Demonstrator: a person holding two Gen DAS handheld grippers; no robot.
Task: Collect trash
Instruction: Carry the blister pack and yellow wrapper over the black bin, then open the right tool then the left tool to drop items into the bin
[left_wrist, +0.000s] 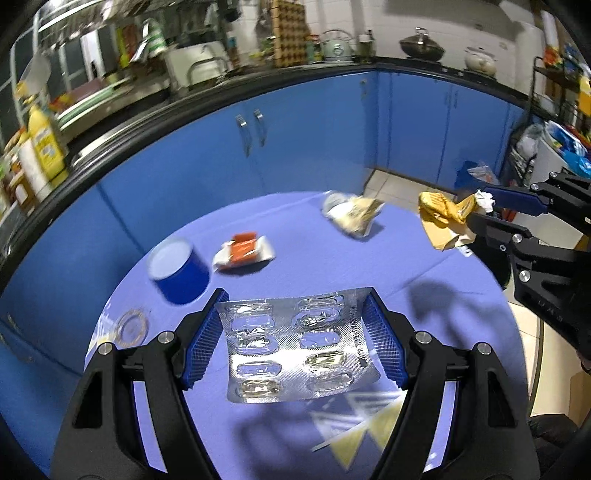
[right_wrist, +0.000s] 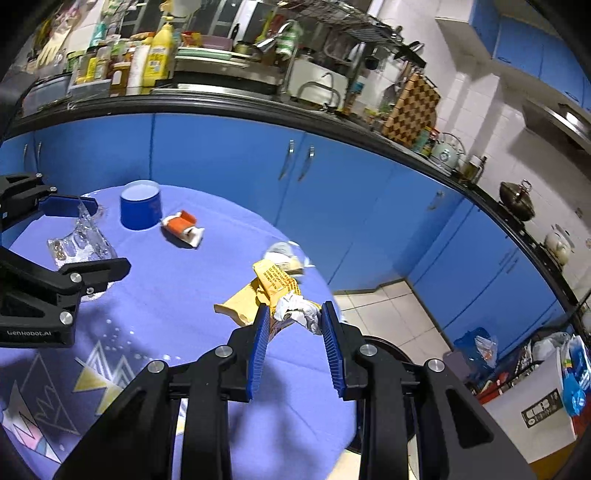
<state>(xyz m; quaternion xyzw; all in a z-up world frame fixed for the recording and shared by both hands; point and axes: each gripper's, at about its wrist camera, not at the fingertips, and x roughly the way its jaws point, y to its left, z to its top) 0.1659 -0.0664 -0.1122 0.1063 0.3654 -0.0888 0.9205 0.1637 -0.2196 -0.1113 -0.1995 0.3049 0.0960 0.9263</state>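
My left gripper is shut on a silver pill blister pack and holds it above the purple table; the pack also shows in the right wrist view. My right gripper is shut on a yellow wrapper bunched with a crumpled white tissue, held over the table's right edge; the wrapper also shows in the left wrist view. An orange and white packet and a crumpled cream wrapper lie on the table.
A blue cup stands on the table's left side, next to a round lid ring. Blue cabinets with a cluttered counter curve behind. A bin with bags stands on the tiled floor at the right.
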